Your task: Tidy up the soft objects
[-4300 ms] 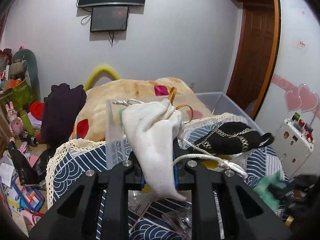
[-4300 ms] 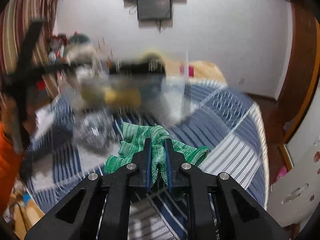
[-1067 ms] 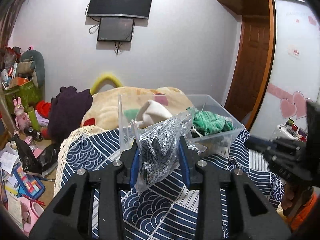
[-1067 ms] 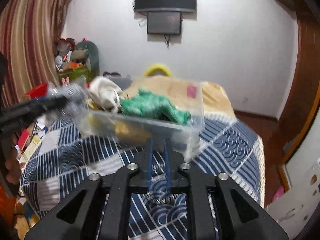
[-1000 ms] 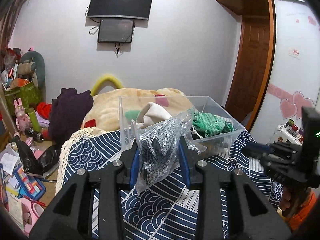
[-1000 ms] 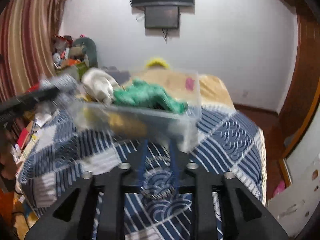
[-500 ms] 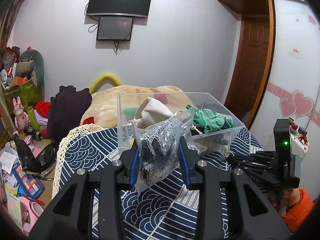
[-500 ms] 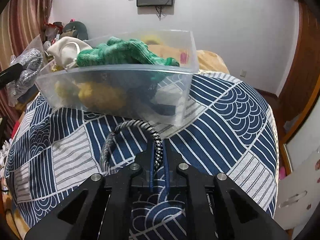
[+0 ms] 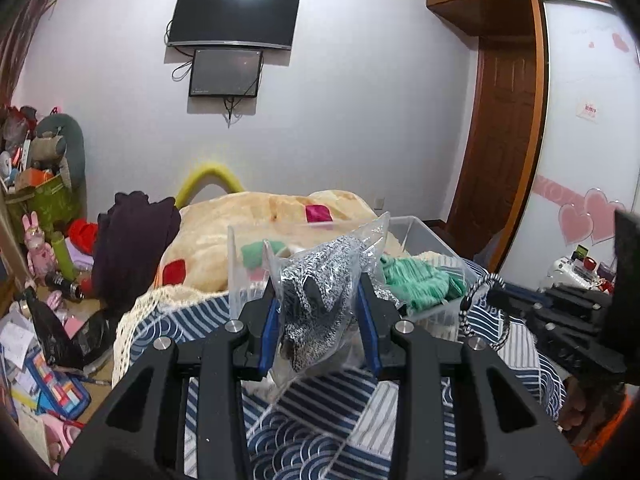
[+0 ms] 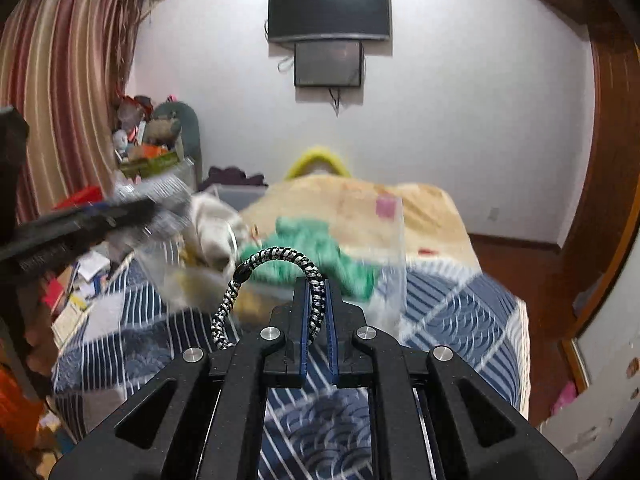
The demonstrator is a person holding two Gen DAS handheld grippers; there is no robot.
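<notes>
My left gripper (image 9: 318,304) is shut on a clear plastic bag of black-and-white knit fabric (image 9: 320,292), held above the bed just in front of the clear plastic bin (image 9: 420,236). The bin holds a green knit cloth (image 9: 416,280) and a white pouch (image 10: 212,228). My right gripper (image 10: 317,304) is shut on a black-and-white braided cord (image 10: 276,258) that arches up and hangs down to the left. It is lifted off the bedspread, in front of the bin (image 10: 394,264). The right gripper and cord (image 9: 480,284) also show at the right of the left wrist view.
The bed has a navy and white patterned spread (image 9: 320,432) and a beige blanket (image 9: 256,220) behind the bin. A dark purple cloth (image 9: 132,236) hangs at the bed's left. Toys and clutter (image 9: 40,320) cover the floor on the left. A wooden door (image 9: 504,140) stands right.
My right gripper has lifted the braided cord off the bedspread and risen. My left gripper has moved closer to the bin with the bagged fabric still in it.
</notes>
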